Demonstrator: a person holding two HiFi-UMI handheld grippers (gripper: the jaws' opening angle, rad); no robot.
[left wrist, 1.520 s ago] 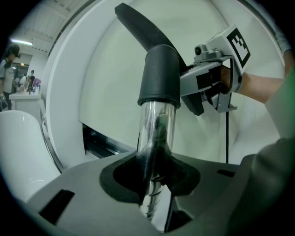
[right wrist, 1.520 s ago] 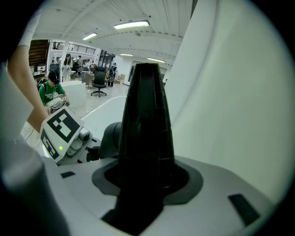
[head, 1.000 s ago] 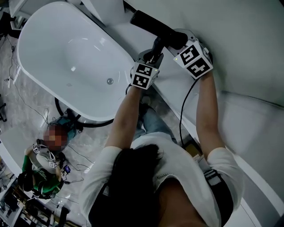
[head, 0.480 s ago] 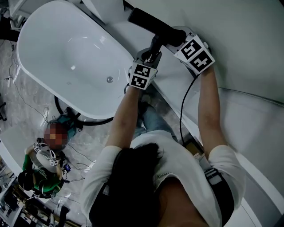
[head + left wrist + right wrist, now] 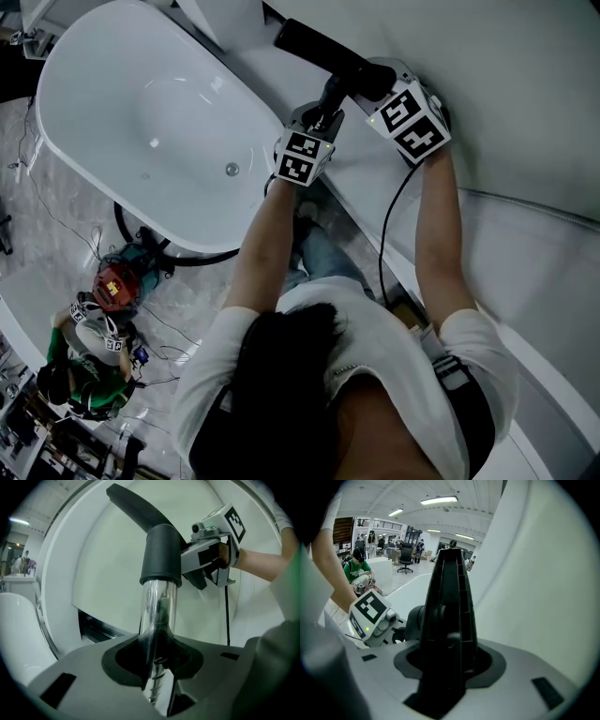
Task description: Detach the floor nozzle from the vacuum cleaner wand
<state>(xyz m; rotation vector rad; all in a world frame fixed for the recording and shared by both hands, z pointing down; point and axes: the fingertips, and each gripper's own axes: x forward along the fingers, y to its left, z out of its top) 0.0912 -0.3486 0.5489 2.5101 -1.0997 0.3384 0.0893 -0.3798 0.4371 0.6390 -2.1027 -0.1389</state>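
Note:
In the left gripper view a clear wand tube [image 5: 158,616] runs up into a black collar [image 5: 161,555], and the black floor nozzle [image 5: 133,508] slants off up-left from it. My left gripper [image 5: 157,667] is shut on the clear tube just below the collar. The right gripper view has the ribbed black nozzle [image 5: 449,602] standing between the jaws of my right gripper [image 5: 447,667], which is shut on it. From the head view both grippers meet at the nozzle [image 5: 323,54]: the left gripper [image 5: 323,111] from below, the right gripper [image 5: 375,84] from the right.
A white bathtub [image 5: 70,141] lies to the left, under my left arm. A curved white panel [image 5: 525,141] fills the right side. A black cable [image 5: 386,234] hangs from the right gripper. On the floor at lower left sits a person in green [image 5: 80,375] among cables.

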